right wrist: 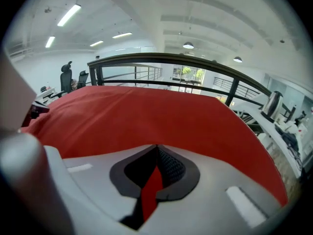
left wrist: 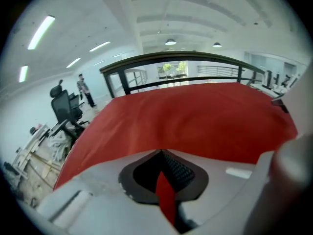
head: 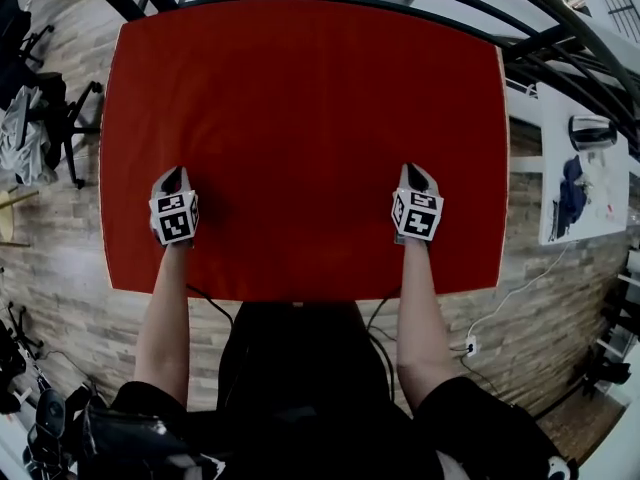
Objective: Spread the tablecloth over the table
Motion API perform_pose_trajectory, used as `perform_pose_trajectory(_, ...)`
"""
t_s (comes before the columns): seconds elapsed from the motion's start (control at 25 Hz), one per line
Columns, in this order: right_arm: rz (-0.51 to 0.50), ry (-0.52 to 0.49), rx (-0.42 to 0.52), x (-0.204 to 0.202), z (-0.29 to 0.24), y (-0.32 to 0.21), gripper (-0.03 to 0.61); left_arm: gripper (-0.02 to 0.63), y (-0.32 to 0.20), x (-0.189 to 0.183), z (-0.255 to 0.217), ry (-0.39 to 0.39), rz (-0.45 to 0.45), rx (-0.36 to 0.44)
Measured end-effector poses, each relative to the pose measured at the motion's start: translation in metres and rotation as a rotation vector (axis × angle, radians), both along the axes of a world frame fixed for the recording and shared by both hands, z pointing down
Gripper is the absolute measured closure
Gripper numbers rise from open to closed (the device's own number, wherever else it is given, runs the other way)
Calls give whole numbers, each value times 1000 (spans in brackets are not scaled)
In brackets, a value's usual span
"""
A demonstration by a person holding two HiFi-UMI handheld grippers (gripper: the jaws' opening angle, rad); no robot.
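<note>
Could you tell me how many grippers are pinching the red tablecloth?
2: the left gripper on the tablecloth toward its near left, the right gripper toward its near right. None hidden.

The plain red fabric tablecloth (head: 300,138) lies spread almost flat over the rectangular desk (head: 102,218), of which only a thin pale rim shows along the left and right sides. Faint ripples cross its surface. Near its close edge, the left hand-held gripper (head: 174,178) and the right hand-held gripper (head: 418,175) each pinch a small fold.
</note>
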State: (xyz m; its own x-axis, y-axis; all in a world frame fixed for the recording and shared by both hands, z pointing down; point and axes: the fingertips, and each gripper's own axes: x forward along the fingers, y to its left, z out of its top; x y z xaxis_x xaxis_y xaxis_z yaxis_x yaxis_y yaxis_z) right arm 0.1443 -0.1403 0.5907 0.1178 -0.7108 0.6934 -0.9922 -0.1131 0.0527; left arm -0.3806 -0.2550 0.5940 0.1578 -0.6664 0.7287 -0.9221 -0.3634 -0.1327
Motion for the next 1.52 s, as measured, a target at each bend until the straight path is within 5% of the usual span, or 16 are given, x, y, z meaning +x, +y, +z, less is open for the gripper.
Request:
perform_pose_trajectory(0.2, 118, -18, -57, 55, 14, 52, 568, 607, 34, -65, 14, -43, -131, -58)
perform_pose_trajectory(0.48, 201, -4, -79, 78, 18, 120, 568, 607, 63, -39, 7, -25, 19, -72)
perform_pose_trajectory(0.84, 278, -22, -86, 89, 27, 171, 569, 608, 58, -23, 11, 8, 68, -71)
perform_pose_trajectory(0.96, 216, 0, -43, 80, 9, 141, 569, 609, 45, 2, -12, 36, 144, -23)
perform_pose_trajectory(1.2, -74, -68, 22, -7, 0, 20, 569, 608, 19, 88, -8, 33, 336, 23)
perform_pose_trajectory(1.52, -63, -31, -67, 0, 18, -21, 569, 605, -14, 88, 12, -9, 321, -17)
